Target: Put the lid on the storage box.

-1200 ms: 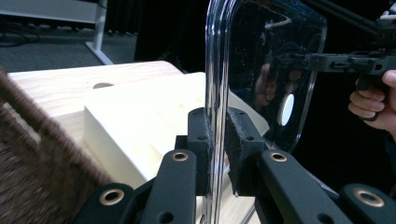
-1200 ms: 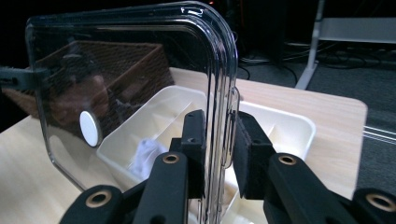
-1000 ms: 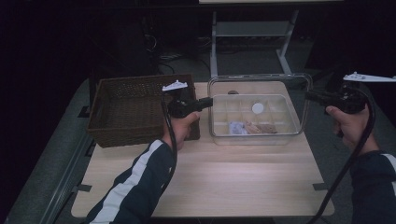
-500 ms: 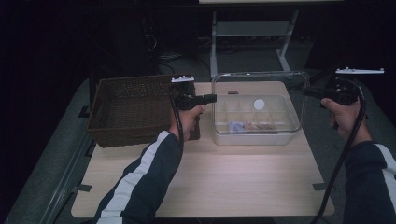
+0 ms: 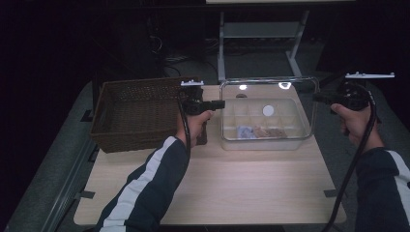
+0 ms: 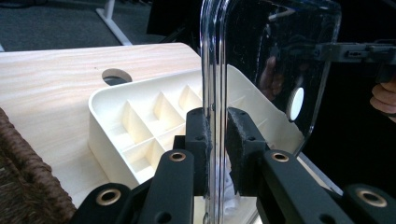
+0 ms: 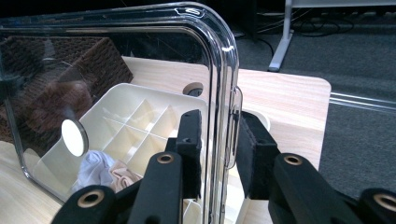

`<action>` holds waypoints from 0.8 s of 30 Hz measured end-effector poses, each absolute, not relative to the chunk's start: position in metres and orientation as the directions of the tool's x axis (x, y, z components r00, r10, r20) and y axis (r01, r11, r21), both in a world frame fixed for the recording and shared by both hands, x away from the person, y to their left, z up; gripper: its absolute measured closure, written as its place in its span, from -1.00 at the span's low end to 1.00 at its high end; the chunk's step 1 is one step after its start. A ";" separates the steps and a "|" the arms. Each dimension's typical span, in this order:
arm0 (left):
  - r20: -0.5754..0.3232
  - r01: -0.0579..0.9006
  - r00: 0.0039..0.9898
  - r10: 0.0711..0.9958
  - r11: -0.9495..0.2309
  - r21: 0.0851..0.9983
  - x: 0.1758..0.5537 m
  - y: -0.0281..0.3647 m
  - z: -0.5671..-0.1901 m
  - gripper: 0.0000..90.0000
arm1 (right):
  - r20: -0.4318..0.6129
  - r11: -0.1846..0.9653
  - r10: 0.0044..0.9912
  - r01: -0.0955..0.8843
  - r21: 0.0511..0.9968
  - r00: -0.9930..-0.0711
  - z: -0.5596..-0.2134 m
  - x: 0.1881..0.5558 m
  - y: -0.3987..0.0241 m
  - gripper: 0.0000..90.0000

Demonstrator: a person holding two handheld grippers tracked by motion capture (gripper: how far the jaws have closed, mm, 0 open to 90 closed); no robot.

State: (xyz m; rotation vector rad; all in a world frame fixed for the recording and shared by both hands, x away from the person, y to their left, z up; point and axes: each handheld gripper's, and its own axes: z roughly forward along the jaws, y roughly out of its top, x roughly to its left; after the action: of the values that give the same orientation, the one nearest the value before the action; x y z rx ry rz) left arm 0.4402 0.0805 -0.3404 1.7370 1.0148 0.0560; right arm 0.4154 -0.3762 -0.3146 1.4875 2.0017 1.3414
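High view shows the wooden table [image 5: 232, 183] with the clear lid [image 5: 269, 104] lifted upright over the white divided tray [image 5: 265, 126], its long axis running left to right, its face toward the person. The left gripper [image 6: 217, 140] and the right gripper [image 7: 218, 144] each pinch 1 short edge. The lid is already raised; setting it aside seems to remain.

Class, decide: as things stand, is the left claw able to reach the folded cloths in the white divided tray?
Probably not: the left claw is clamped on the clear plastic lid, which stands over the folded cloths.
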 end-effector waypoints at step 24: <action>-0.270 0.601 0.577 0.771 -0.177 0.780 0.459 0.054 -0.350 0.40 | 0.343 -0.033 0.866 0.641 0.767 -0.365 -0.348 0.454 -0.378 0.45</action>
State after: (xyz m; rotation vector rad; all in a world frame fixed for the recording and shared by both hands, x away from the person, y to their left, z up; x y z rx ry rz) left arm 0.4588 0.0539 -0.3495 1.8766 1.1107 0.2296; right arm 0.4545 -0.3777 -0.3482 1.6065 1.9983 1.3505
